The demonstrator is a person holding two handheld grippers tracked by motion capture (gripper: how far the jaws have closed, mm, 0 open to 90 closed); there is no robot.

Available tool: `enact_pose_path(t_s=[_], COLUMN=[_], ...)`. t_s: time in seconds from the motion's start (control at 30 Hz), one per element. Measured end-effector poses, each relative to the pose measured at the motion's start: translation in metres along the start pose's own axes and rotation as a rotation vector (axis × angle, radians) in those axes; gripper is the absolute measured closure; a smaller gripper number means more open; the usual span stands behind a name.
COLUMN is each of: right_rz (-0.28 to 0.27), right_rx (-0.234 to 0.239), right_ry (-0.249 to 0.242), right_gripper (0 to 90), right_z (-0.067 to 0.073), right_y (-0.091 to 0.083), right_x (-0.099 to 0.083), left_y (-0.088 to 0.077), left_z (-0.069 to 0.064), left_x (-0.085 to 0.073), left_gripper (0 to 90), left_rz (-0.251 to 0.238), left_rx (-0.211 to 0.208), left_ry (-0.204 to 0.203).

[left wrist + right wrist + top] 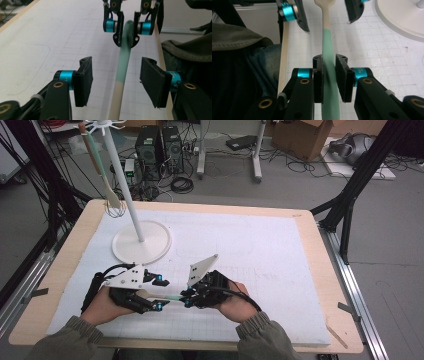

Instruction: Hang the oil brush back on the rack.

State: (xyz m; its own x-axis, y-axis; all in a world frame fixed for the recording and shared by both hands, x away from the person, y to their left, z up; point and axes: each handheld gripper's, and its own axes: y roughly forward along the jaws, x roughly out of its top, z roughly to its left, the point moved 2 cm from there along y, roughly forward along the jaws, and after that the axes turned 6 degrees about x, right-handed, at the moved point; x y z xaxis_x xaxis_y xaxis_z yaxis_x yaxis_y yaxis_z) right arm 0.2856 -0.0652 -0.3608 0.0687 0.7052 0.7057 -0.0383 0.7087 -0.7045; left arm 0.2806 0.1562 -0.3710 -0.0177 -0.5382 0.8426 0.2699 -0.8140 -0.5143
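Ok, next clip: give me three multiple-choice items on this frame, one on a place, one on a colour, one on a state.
1. Where does the white round-based stand sit?
A. far left part of the table
B. near right corner
C. on the floor

2. What colour is the handle end of the wooden spatula with the mint-green handle?
A. red
B. mint green
C. black

3. How do the two tools stand on the spatula?
A. both clear of it
B. right tool clamps the handle, left tool open around it
C. left clamps, right open

Answers: 1 A, the high view shows its base far left of the hands. 2 B, both gripper views show green. 3 B, right pads press the handle; left pads stand apart from it.
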Motion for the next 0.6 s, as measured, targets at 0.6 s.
enact_pose_path(t_s=[0.6], right_rz=[0.026], right_rx=[-0.003], right_ry=[-0.023], right_gripper=[77.9], right_z=[0.0033], right_y=[0.0013], right_x=[0.0065], left_y=[0.0054], left_z=[-0.0020], left_x=[-0.0046], left_gripper=[68.3], left_rz=[0.111], left_rx=[-0.039], left_ry=[0.032])
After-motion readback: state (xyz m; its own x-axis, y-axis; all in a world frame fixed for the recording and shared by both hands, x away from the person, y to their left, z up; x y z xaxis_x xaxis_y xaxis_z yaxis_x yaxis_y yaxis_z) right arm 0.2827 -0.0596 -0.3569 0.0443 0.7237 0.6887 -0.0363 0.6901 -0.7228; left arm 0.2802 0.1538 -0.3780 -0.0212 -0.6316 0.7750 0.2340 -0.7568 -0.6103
